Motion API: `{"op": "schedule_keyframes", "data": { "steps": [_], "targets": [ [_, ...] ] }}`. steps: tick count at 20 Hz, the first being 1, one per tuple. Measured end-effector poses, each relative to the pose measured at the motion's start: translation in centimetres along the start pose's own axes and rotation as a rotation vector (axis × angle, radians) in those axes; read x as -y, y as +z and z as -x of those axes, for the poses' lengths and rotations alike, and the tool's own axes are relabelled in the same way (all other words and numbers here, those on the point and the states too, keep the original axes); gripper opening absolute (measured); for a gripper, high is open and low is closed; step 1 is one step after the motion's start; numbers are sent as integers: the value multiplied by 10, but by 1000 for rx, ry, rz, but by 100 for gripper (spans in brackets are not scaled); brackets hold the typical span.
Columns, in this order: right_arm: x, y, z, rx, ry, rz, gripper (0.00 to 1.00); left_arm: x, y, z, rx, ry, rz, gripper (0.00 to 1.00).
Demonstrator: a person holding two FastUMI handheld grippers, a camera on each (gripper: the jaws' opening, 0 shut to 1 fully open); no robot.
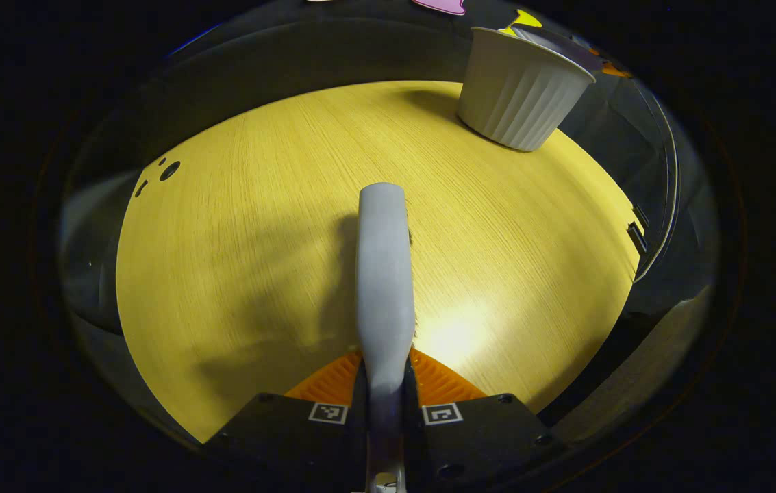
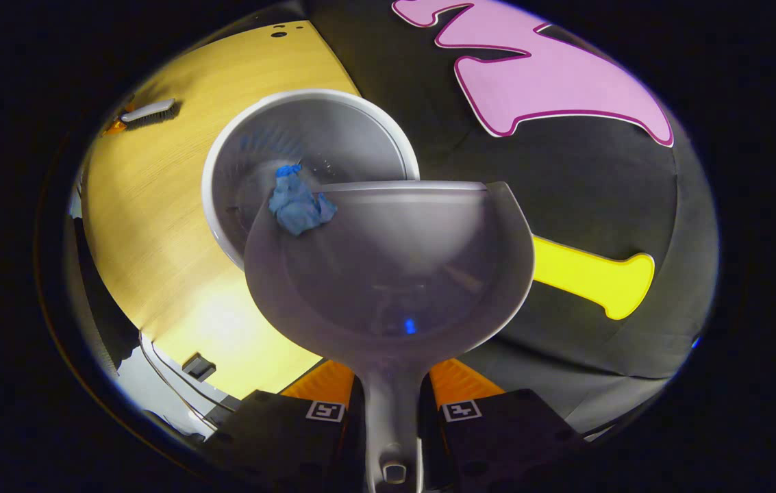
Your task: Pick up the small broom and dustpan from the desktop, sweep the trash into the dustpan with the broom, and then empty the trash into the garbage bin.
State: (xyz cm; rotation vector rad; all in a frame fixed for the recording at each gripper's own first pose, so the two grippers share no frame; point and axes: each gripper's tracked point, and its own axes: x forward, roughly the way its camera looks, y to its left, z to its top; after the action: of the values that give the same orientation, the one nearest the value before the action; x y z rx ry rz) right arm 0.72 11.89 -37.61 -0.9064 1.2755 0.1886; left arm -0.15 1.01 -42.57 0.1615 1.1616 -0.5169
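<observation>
In the left gripper view my left gripper (image 1: 385, 375) is shut on the grey broom (image 1: 384, 274), which points forward low over the yellow wooden desktop (image 1: 237, 260). The white ribbed garbage bin (image 1: 521, 89) stands at the far right of that view. In the right gripper view my right gripper (image 2: 391, 385) is shut on the handle of the grey dustpan (image 2: 394, 267), held above the bin (image 2: 305, 137). A crumpled blue piece of trash (image 2: 297, 204) sits at the pan's front left lip, over the bin's opening. The broom (image 2: 149, 111) shows far off at the upper left.
The desktop's edge (image 1: 634, 274) runs down the right of the left gripper view, with a small dark fitting (image 1: 636, 236) on it. Two small holes (image 1: 167, 170) mark the far left corner. The black cloth wall (image 2: 566, 205) hangs right behind the bin.
</observation>
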Motion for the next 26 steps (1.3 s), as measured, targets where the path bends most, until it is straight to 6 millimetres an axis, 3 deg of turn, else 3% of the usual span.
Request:
{"op": "schedule_keyframes", "data": {
  "steps": [6,10,12,14,18,22,24,26],
  "targets": [
    [-2,-4,-3,28,2,-37,37,-1,-2,0,-1,9,3,25],
    [-26,-6,-3,89,81,-238,37,-2,-2,2,1,15,6,25],
    [-28,-9,2,134,93,-338,37,-3,-4,1,-5,23,17,29],
    [-35,-8,11,187,118,-441,37,-4,-5,1,-11,33,22,25],
    [-33,5,49,353,130,-640,37,-8,-8,5,-19,62,16,25],
    [-36,25,73,491,206,-708,37,-17,-9,10,-22,73,33,25],
    [-51,30,84,522,257,-707,37,-18,-9,11,-23,81,42,29],
    [-88,41,101,529,326,-697,37,-20,-11,13,-23,90,46,25]
  ]
}}
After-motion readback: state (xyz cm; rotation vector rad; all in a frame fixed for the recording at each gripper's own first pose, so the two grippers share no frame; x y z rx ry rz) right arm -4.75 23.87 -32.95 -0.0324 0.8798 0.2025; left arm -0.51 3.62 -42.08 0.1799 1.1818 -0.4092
